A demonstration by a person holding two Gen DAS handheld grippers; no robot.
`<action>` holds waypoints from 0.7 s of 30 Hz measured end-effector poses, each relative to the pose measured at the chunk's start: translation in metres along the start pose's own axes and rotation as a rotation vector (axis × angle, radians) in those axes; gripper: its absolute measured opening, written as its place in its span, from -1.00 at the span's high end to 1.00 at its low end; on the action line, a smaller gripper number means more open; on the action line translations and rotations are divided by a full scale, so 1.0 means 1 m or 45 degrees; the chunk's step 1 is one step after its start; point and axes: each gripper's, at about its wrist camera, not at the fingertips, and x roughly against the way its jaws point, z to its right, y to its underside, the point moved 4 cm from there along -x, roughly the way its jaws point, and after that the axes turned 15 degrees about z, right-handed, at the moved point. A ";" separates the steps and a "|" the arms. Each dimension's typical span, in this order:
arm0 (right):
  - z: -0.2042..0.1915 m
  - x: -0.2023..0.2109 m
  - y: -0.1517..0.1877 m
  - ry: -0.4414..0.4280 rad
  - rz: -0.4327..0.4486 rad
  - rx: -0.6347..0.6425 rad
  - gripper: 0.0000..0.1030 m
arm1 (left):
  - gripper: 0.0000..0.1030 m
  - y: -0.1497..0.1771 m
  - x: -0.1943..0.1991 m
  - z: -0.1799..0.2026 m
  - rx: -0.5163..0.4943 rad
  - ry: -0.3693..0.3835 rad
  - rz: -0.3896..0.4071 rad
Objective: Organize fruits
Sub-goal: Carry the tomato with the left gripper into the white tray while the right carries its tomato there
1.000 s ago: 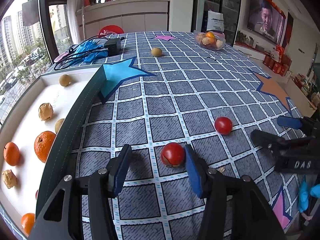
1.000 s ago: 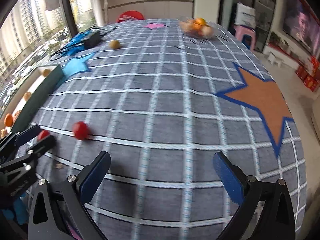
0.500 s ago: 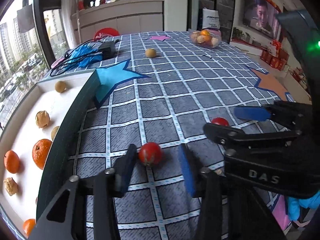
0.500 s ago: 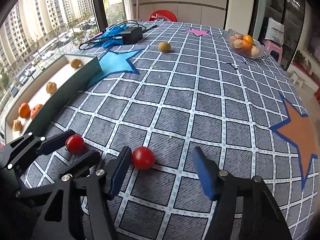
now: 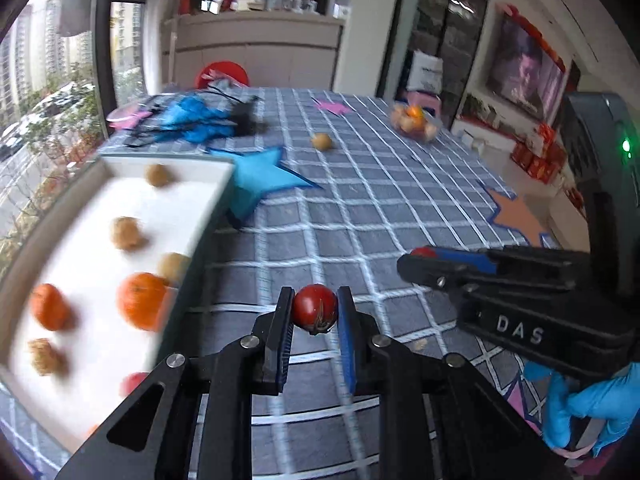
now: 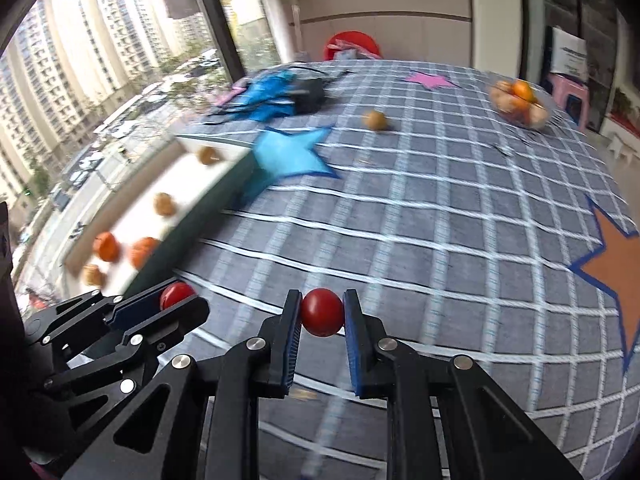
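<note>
Now both pairs of jaws have just closed: left gripper [image 5: 315, 314] pinches one tomato [image 5: 315, 309]; right gripper [image 6: 322, 314] pinches another tomato [image 6: 322, 312]; both seemingly lifted, ready for the blurred tray [image 5: 200, 216] at left.

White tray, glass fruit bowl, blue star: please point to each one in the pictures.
White tray [image 5: 96, 240], left wrist view, bare floor.
Glass fruit bowl [image 6: 520, 118], right wrist view, front wall.
Blue star [image 6: 288, 154], right wrist view, centre.
</note>
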 end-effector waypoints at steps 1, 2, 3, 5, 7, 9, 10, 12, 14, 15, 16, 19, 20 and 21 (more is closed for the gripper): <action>-0.009 -0.002 -0.003 -0.022 0.002 0.007 0.58 | 0.56 -0.003 0.004 -0.008 0.007 -0.023 0.010; -0.021 -0.005 -0.007 -0.050 0.003 0.018 0.58 | 0.56 -0.006 0.008 -0.016 0.015 -0.049 0.019; -0.030 -0.007 -0.009 -0.069 0.003 0.028 0.58 | 0.56 -0.008 0.012 -0.026 0.024 -0.079 0.027; -0.052 -0.015 -0.014 -0.110 -0.003 0.052 0.58 | 0.55 -0.010 0.018 -0.048 0.051 -0.141 0.036; -0.070 -0.023 -0.017 -0.146 -0.015 0.067 0.58 | 0.55 -0.011 0.022 -0.068 0.075 -0.199 0.034; -0.091 -0.033 -0.020 -0.186 -0.029 0.090 0.58 | 0.55 -0.009 0.024 -0.087 0.100 -0.254 0.026; -0.101 -0.037 -0.021 -0.204 -0.035 0.103 0.58 | 0.55 -0.007 0.025 -0.096 0.114 -0.277 0.023; -0.116 -0.045 -0.023 -0.233 -0.054 0.118 0.58 | 0.55 -0.004 0.026 -0.111 0.131 -0.327 0.012; -0.131 -0.056 -0.023 -0.254 -0.080 0.136 0.57 | 0.53 -0.001 0.028 -0.123 0.138 -0.365 0.001; -0.137 -0.061 -0.023 -0.257 -0.093 0.148 0.57 | 0.49 0.001 0.028 -0.128 0.139 -0.384 -0.009; -0.141 -0.063 -0.022 -0.256 -0.101 0.157 0.57 | 0.43 0.003 0.028 -0.132 0.137 -0.392 -0.017; -0.151 -0.073 -0.020 -0.246 -0.139 0.197 0.57 | -0.35 0.005 0.030 -0.139 0.128 -0.416 -0.008; -0.152 -0.075 -0.019 -0.236 -0.146 0.211 0.57 | -0.55 0.005 0.032 -0.140 0.119 -0.429 0.008; -0.153 -0.075 -0.019 -0.228 -0.148 0.219 0.54 | -0.56 0.005 0.034 -0.141 0.109 -0.444 0.016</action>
